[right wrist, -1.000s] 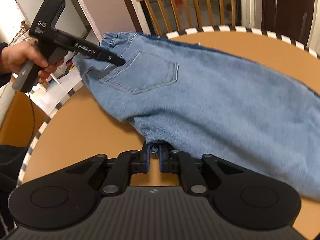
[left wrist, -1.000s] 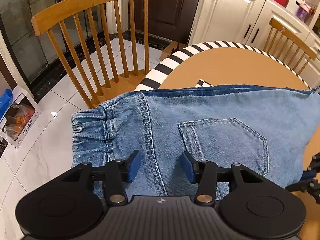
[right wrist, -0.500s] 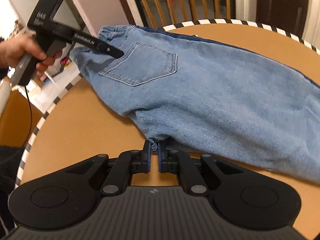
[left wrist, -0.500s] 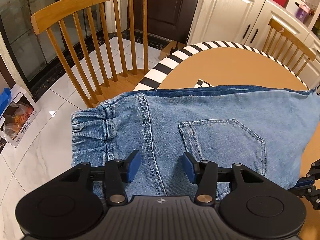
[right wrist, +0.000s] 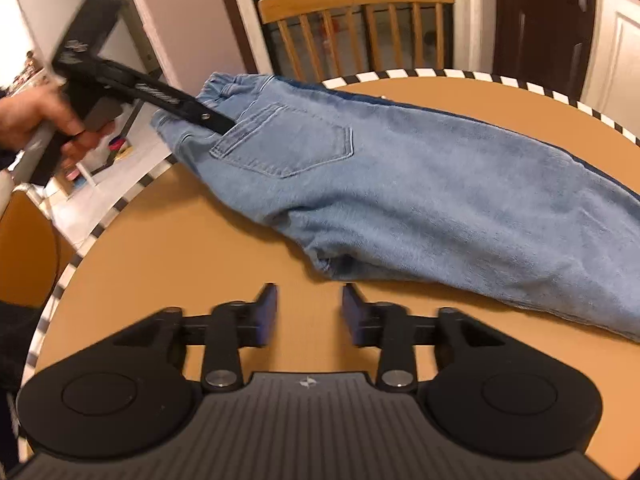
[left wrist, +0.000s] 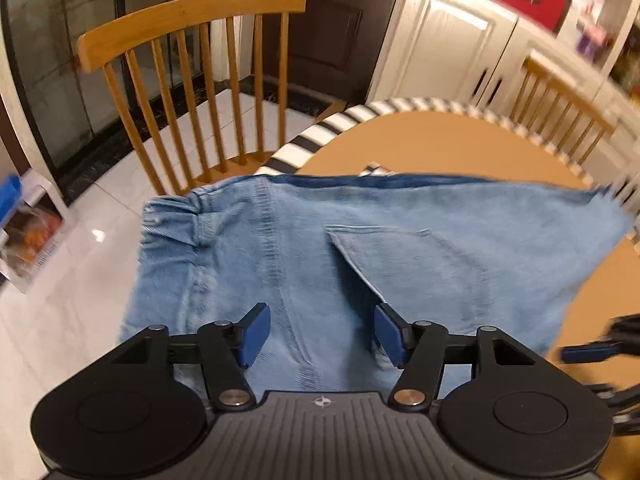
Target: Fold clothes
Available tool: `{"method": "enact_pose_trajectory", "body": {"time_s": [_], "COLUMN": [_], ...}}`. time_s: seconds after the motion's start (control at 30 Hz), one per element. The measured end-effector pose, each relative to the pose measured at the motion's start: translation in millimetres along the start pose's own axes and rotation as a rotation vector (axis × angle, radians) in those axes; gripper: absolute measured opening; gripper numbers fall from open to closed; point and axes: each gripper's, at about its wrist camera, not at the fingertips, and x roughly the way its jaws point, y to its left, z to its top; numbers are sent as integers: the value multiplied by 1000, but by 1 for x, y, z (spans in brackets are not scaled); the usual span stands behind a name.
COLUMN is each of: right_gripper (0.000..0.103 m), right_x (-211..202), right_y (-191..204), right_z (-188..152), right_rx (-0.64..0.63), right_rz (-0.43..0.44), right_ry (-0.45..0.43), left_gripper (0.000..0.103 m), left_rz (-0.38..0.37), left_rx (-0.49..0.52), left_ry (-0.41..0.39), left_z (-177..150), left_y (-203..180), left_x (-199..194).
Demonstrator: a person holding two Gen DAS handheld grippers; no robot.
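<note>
Light blue jeans (left wrist: 420,240) lie folded lengthwise on the round tan table (right wrist: 160,264), with the waistband (left wrist: 172,224) hanging past its striped rim. My left gripper (left wrist: 322,334) hovers over the seat of the jeans by the back pocket (left wrist: 416,264). Its jaws are opening and the pads press on nothing. In the right wrist view the left gripper (right wrist: 224,126) points down at the pocket's corner, held by a hand (right wrist: 36,120). My right gripper (right wrist: 310,314) is over bare table just short of the jeans' near corner (right wrist: 320,264), jaws opening, nothing between them.
A wooden spindle-back chair (left wrist: 192,60) stands behind the waistband end, and another chair (left wrist: 560,112) at the table's far right. White cabinets (left wrist: 448,44) line the back wall. A box (left wrist: 28,232) sits on the tiled floor at left.
My right gripper has let go of the jeans' near corner, opened, and drawn back from it. The left jaws have spread wider, and the left gripper has shifted over the denim.
</note>
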Motion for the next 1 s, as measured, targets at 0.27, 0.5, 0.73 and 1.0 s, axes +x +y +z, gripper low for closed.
{"method": "enact_pose_trajectory", "body": {"time_s": [0.27,0.5,0.73,1.0], "right_gripper": [28,7,5,4], "right_x": [21,10,12,-1], "right_y": [4,-10,-14,-19], "right_z": [4,10,9,-6], "right_rx": [-55,23,24,49], "right_rz": [-63,-20,23,92], "right_ry": [-97,-100,-39,0], "left_gripper": [67,72,72,74], "left_rz": [66,135,269,261], "left_rx": [-35,-81,27,2], "left_ry": [-233,-183,-102,-61], "left_z": [-35,-11,12,-1], "left_y": [-2,32,34,29], "left_x": [-44,-14,20,8]}}
